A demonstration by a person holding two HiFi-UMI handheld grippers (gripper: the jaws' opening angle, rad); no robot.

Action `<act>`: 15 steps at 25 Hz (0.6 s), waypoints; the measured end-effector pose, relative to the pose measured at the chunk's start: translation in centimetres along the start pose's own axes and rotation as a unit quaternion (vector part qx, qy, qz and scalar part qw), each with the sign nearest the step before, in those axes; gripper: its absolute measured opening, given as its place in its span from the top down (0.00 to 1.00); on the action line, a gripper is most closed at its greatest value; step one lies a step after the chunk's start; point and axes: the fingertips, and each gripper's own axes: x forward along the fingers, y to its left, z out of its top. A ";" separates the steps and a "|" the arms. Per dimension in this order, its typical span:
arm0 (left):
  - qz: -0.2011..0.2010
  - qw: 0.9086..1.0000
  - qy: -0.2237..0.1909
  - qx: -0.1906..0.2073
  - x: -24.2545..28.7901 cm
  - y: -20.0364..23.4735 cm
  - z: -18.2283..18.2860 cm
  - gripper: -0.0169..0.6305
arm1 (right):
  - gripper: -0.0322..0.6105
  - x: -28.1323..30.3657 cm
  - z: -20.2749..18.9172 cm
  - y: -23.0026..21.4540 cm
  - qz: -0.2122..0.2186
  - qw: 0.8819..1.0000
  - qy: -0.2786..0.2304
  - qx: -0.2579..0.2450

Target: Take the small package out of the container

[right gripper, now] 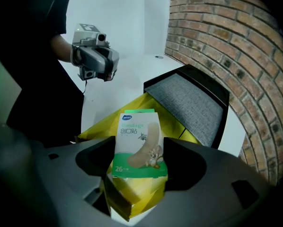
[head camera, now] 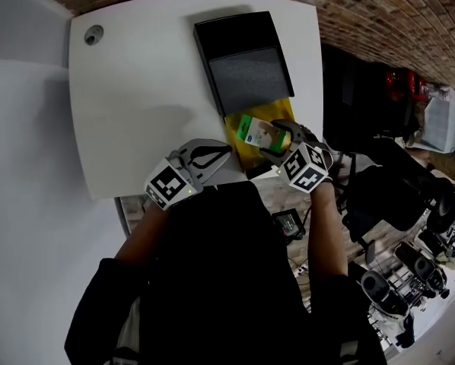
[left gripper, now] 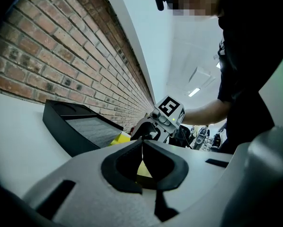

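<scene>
A small green-and-white bandage package point(head camera: 256, 132) point(right gripper: 138, 143) sits between the jaws of my right gripper point(head camera: 278, 141) point(right gripper: 139, 161), which is shut on its two sides. The package stands upright over an open yellow box point(head camera: 238, 147) point(right gripper: 132, 200) at the near edge of the white table point(head camera: 136, 97); whether its bottom edge is clear of the box, I cannot tell. My left gripper point(head camera: 221, 155) point(left gripper: 142, 144) rests left of the yellow box with its jaws shut together and nothing between them.
A black case point(head camera: 243, 59) point(right gripper: 193, 100) with a grey panel lies just beyond the yellow box, against the brick wall side. A round grommet point(head camera: 94, 34) marks the table's far left corner. Cluttered equipment point(head camera: 410, 272) stands to the right, off the table.
</scene>
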 end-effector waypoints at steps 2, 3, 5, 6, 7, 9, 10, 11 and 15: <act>0.002 1.000 -0.001 0.003 -0.1 -0.1 0.3 0.95 | 0.45 -0.6 0.3 0.1 -0.005 1.000 -0.006 0.001; 0.003 1.000 -0.001 0.005 -0.2 -0.3 0.6 0.95 | 0.45 -1.0 0.4 0.3 -0.008 1.000 -0.010 0.001; 0.008 1.000 -0.001 0.013 -0.5 -0.6 1.4 0.95 | 0.45 -1.9 0.6 0.7 -0.012 1.000 -0.017 0.000; 0.011 1.000 -0.002 0.019 -0.7 -0.6 1.9 0.95 | 0.45 -2.4 0.8 0.8 -0.015 1.000 -0.021 -0.003; 0.016 1.000 -0.003 0.025 -0.8 -0.6 2.4 0.95 | 0.45 -2.9 1.0 0.8 -0.018 0.999 -0.028 -0.006; 0.028 0.999 -0.006 0.037 -1.0 -0.6 3.2 0.95 | 0.45 -4.0 1.5 0.9 -0.026 0.999 -0.044 -0.014; 0.033 0.999 -0.006 0.042 -1.1 -0.8 3.6 0.95 | 0.45 -4.6 1.7 1.0 -0.031 0.998 -0.052 -0.018; 0.036 0.998 -0.007 0.048 -1.0 -1.1 4.1 0.95 | 0.45 -5.4 1.7 1.2 -0.036 0.997 -0.060 -0.021; 0.043 0.996 -0.016 0.077 -0.7 -2.9 7.3 0.95 | 0.45 -9.2 2.3 1.7 -0.062 0.993 -0.099 -0.020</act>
